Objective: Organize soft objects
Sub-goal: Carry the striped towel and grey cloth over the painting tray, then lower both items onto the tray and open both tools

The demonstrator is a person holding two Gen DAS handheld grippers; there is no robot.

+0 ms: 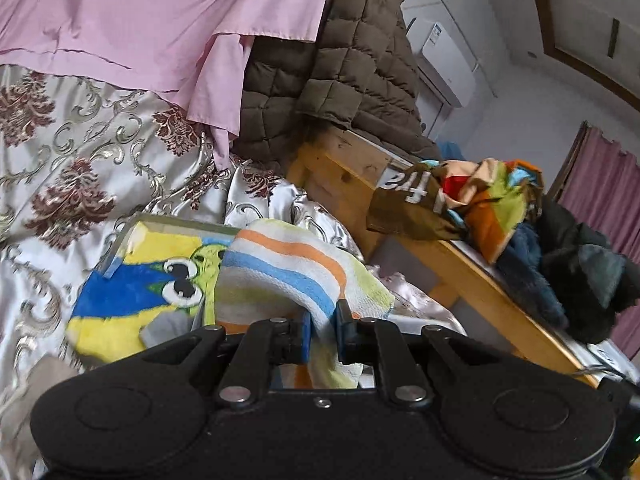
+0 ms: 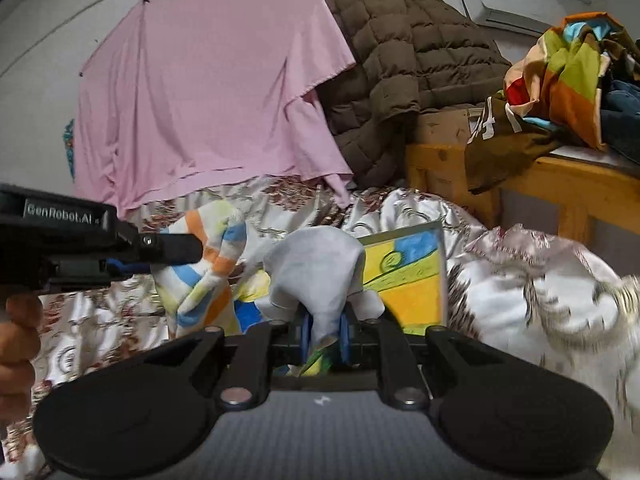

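My left gripper (image 1: 323,330) is shut on a striped towel (image 1: 288,268) with orange, blue and yellow-green bands, held above the bed; the towel also shows in the right wrist view (image 2: 208,268), hanging from the left gripper (image 2: 160,256). My right gripper (image 2: 326,338) is shut on a pale grey cloth (image 2: 316,268) that bunches up over its fingers. Below both lies a yellow and blue cartoon towel (image 1: 132,292) in a shallow clear tray (image 2: 443,264).
A floral satin bedspread (image 1: 80,168) covers the bed. A pink sheet (image 2: 208,92) and brown quilted coat (image 2: 404,64) hang behind. A wooden bench (image 2: 560,184) at the right holds a pile of colourful clothes (image 2: 560,64).
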